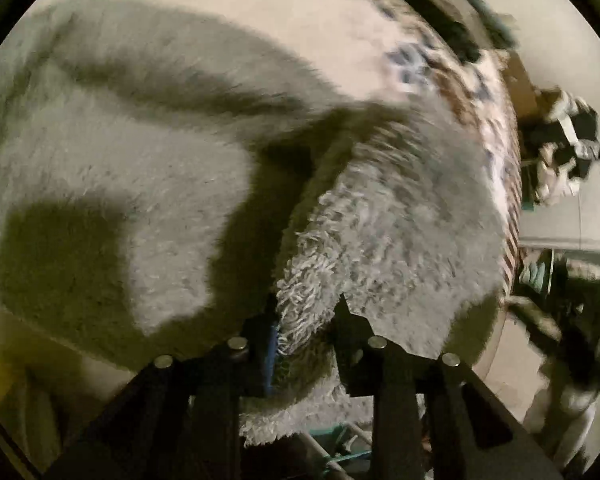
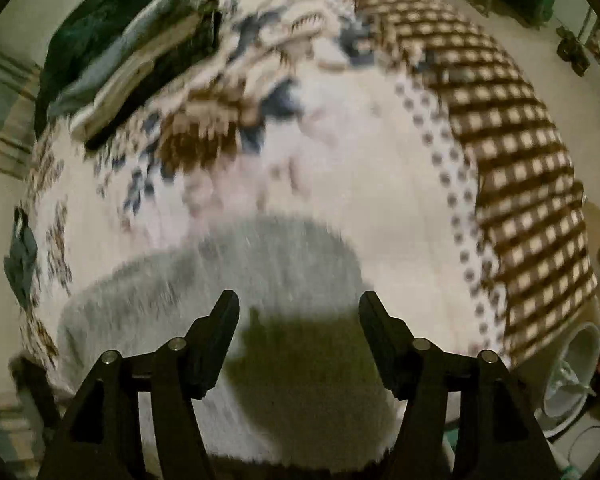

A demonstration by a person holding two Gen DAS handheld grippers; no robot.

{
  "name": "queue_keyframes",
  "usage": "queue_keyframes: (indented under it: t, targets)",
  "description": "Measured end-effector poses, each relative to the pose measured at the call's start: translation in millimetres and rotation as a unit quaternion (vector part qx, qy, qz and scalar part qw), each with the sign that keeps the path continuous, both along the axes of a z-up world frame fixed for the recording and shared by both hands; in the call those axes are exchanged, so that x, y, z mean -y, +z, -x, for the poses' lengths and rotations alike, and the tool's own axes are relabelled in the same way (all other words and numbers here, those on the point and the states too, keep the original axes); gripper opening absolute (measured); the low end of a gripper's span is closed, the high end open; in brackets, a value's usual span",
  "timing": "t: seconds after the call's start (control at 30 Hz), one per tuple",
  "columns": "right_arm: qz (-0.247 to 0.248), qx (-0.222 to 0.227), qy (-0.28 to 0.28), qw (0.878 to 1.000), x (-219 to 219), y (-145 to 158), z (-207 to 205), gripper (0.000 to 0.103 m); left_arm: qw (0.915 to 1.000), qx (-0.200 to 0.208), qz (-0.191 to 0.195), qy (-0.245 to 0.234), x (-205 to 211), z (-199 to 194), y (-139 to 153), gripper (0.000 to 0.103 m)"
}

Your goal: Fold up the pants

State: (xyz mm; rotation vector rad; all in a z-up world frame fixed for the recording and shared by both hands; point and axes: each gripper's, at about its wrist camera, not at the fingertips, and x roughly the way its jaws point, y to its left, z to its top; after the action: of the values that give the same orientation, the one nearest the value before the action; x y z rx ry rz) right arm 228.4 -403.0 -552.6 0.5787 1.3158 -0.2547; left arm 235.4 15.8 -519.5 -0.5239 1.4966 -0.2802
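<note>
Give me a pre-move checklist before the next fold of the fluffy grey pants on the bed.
1. Left gripper has fabric: ok. Its fingers are closed on a bunched edge of the fluffy grey pants.
2. Right gripper free: ok. Its jaws stand open above the pants, nothing between them.
3. Landing area flat: ok. The pants to the left of the lifted edge, in the left wrist view, lie flat on the patterned bedspread.
4. Folded clothes stack out of the way: ok, far side of the bed.
5. How many layers the left gripper pinches: cannot tell.
6. Leg alignment: cannot tell, both views blurred.
</note>
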Motion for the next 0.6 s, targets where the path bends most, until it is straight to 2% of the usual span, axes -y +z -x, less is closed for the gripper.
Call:
queue_keyframes:
  t: [0.07, 0.1, 0.13, 0.2, 0.27, 0.33, 0.43, 0.53, 0.6]
  targets:
    - [-0.012, -0.017, 0.004, 1.000, -10.1, -13.4, 1.8, 0.076, 0.9996, 0.010, 0.013, 0.024, -10.3, -1.5, 3.7, 0.035]
    - [-0.014, -0.023, 0.007, 1.000, -16.9, -19.6, 2.2, 0.082, 0.9988, 0.030, 0.007, 0.037, -16.3, 0.0, 12.2, 0.049]
    - [-0.012, -0.024, 0.010, 1.000, -23.1, -23.0, 2.8, 0.087, 0.9973, 0.057, -0.006, 0.046, -22.6, 2.5, 23.5, 0.072]
    - [-0.005, -0.021, 0.016, 1.000, -38.5, -26.7, 1.4, 0.090, 0.9911, 0.108, -0.011, 0.076, -39.8, 10.1, 44.7, 0.090]
    - [-0.011, -0.016, 0.017, 1.000, -48.7, -25.7, 0.2, 0.090, 0.9802, 0.153, -0.015, 0.125, -69.1, 22.4, 58.9, 0.092]
    - [-0.024, -0.010, 0.017, 1.000, -57.8, -21.8, -0.5, 0.090, 0.9691, 0.163, -0.038, 0.181, -100.7, 30.5, 57.5, 0.093]
    - [-0.027, -0.010, 0.024, 0.999, -71.2, -16.7, -6.2, 0.090, 0.9552, 0.123, -0.057, 0.263, -156.8, 33.6, 25.3, 0.093]
    - [-0.022, -0.009, 0.032, 0.999, -80.5, -12.1, -15.6, 0.090, 0.9361, 0.101, -0.037, 0.335, -192.2, 26.3, -9.0, 0.092]
    - [-0.022, -0.009, 0.034, 0.999, -85.9, -9.8, -19.0, 0.090, 0.9300, 0.092, -0.019, 0.355, -202.3, 14.6, -27.1, 0.091]
